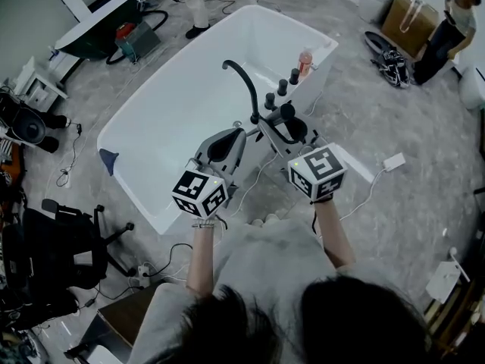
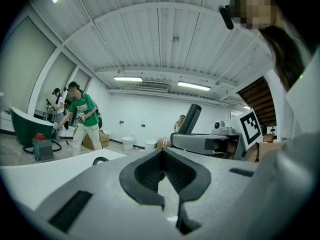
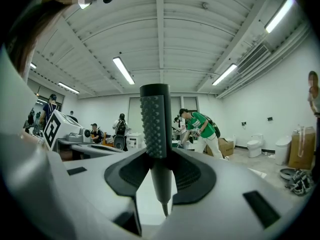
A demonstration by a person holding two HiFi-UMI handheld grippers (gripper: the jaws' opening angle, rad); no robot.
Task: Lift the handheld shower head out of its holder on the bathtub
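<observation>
A white bathtub (image 1: pixel 130 189) runs across the head view with a black curved faucet (image 1: pixel 244 82) and black knobs (image 1: pixel 282 87) on its near rim. My right gripper (image 1: pixel 277 125) is shut on the handheld shower head (image 1: pixel 286 114), a dark stick with a studded face (image 3: pixel 154 119) that stands upright between the jaws (image 3: pixel 159 156). A pale hose (image 1: pixel 254 179) hangs below it. In the left gripper view the same shower head (image 2: pixel 192 119) rises above the right gripper. My left gripper (image 1: pixel 240 133) hovers beside it over the tub rim, jaws (image 2: pixel 162 160) shut and empty.
A pink bottle (image 1: pixel 305 61) stands on the far rim. A person in green (image 3: pixel 205 129) and others move about behind. Cables and a white adapter (image 1: pixel 394 161) lie on the floor at the right, shoes (image 1: pixel 390 59) farther back, an office chair (image 1: pixel 68 233) at the left.
</observation>
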